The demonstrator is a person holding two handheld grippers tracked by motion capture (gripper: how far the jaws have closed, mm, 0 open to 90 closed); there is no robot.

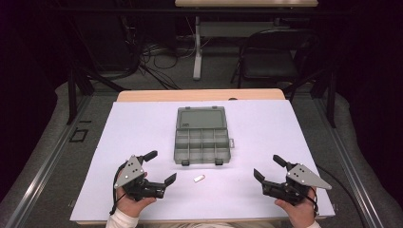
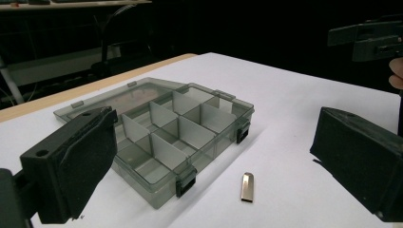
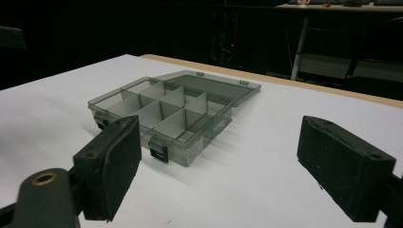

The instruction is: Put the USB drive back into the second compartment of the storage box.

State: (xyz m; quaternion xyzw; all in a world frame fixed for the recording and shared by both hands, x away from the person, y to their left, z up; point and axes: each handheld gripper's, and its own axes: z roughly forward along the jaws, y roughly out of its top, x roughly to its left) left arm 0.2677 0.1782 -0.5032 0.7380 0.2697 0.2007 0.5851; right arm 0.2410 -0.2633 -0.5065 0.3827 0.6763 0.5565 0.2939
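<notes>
Both jaws stand wide open and hold nothing.

Left gripper [image 1: 160, 167] and right gripper [image 1: 269, 167] rest low near the front edge of the white table [image 1: 138, 128], one at each side, touching no thing. A small silver stick [image 2: 247, 186] lies flat between them, just in front of the open box [image 1: 202, 142] with its little empty rooms. That stick is thin and flat, so I think the pads could slip off it or push it away across the smooth top. A bump could also shove the light box, since no hand holds it.
</notes>
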